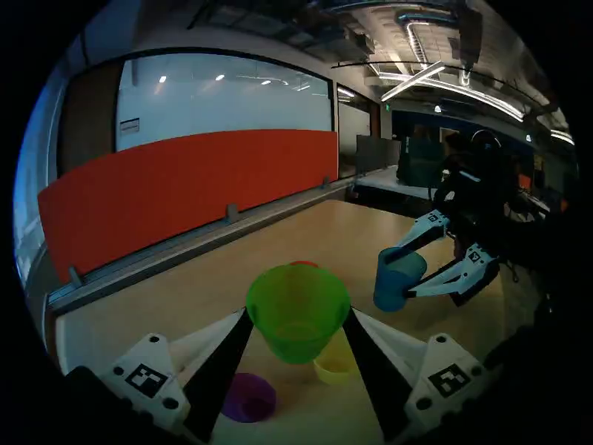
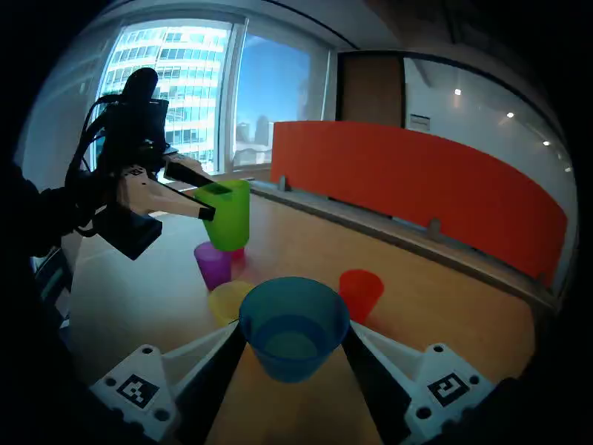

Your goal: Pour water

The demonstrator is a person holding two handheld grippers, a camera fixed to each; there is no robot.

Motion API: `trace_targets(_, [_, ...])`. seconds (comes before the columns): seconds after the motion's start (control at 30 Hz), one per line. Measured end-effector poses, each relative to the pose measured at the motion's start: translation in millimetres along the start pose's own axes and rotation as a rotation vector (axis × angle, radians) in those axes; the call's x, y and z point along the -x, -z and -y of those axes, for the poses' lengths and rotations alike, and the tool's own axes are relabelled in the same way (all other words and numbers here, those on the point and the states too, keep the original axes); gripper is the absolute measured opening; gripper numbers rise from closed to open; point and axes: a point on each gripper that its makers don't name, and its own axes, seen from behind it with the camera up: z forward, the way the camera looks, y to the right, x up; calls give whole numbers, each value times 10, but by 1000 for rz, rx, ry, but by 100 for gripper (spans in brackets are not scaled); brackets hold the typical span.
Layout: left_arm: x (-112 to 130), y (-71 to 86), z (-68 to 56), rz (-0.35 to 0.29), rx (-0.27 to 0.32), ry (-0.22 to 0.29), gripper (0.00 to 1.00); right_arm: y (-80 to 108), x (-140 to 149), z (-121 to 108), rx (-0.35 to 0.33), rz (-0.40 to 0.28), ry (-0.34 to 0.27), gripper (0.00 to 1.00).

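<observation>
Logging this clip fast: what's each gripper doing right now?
Left gripper: closed on the translucent green plastic cup.
Right gripper: closed on the translucent blue plastic cup.

Red cup (image 1: pixel 302 263) behind the green cup (image 1: pixel 297 311): rim sliver only. Yellow cup (image 1: pixel 333 368) below the green cup, top covered by it. Purple cup (image 1: pixel 250 397) lower left of it, part behind a finger (image 1: pixel 222 363) of the left gripper (image 1: pixel 298 311). Person (image 1: pixel 482 200) right of the green cup: dark, no detail. Right gripper view: pinkish cup (image 2: pixel 238 256) under the green cup, mostly hidden by the purple one.
</observation>
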Motion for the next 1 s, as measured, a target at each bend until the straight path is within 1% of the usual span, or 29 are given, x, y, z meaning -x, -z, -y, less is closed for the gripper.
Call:
trace_targets(0.23, [-125,142,-151,-77,13,19,86,125,-179,84,1,-50,-7,90])
trace_targets(0.47, [-210,227,-260,-139,18,44,86,217,-272,121,8,-86,-20,90])
trace_targets(0.67, [-317,304,-400,-206,40,64,86,288,-352,145,10,-122,-30,90])
trace_targets(0.83, [-351,350,-473,-233,48,78,86,337,-413,176,10,-149,-28,90])
trace_targets(1.0, [-361,398,-538,-248,56,79,86,374,-477,215,6,-174,-24,90])
